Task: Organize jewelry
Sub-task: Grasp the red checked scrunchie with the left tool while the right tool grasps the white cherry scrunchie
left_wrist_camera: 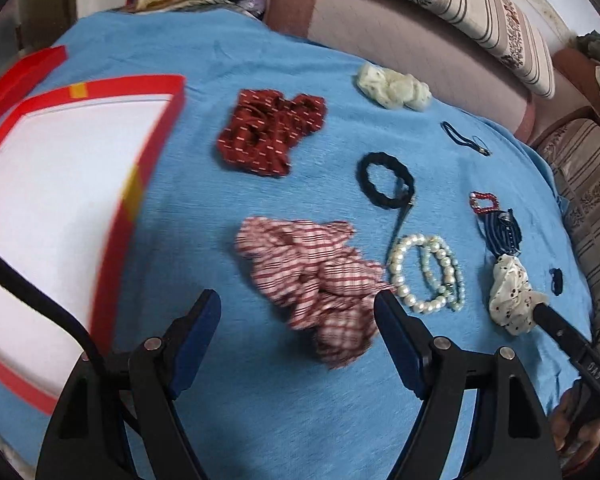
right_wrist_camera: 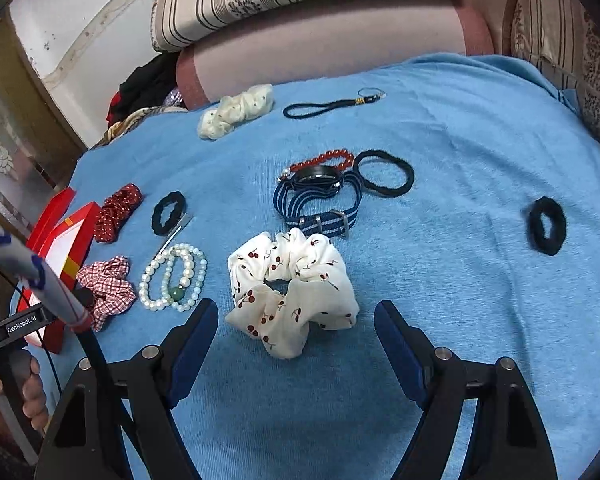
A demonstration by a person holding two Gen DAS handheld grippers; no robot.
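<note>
Hair ties and jewelry lie spread on a blue towel (left_wrist_camera: 204, 208). My left gripper (left_wrist_camera: 298, 304) is open, its jaws either side of the near end of a red-and-white checked scrunchie (left_wrist_camera: 316, 276). Pearl bracelets (left_wrist_camera: 428, 272) lie just right of it. My right gripper (right_wrist_camera: 296, 312) is open around the near part of a white cherry-print scrunchie (right_wrist_camera: 292, 288). A striped-strap watch (right_wrist_camera: 320, 196), red bead bracelet (right_wrist_camera: 324, 159) and thin black hair ties (right_wrist_camera: 384, 172) lie beyond it. An open red box with white lining (left_wrist_camera: 60, 216) stands at the left.
A dark red dotted scrunchie (left_wrist_camera: 272, 132), a pale green scrunchie (left_wrist_camera: 392, 86), a black ruffled tie (left_wrist_camera: 384, 180) and a black cord loop (right_wrist_camera: 320, 108) lie farther back. A thick black tie (right_wrist_camera: 546, 226) lies right. Sofa cushions (right_wrist_camera: 320, 40) border the towel's far edge.
</note>
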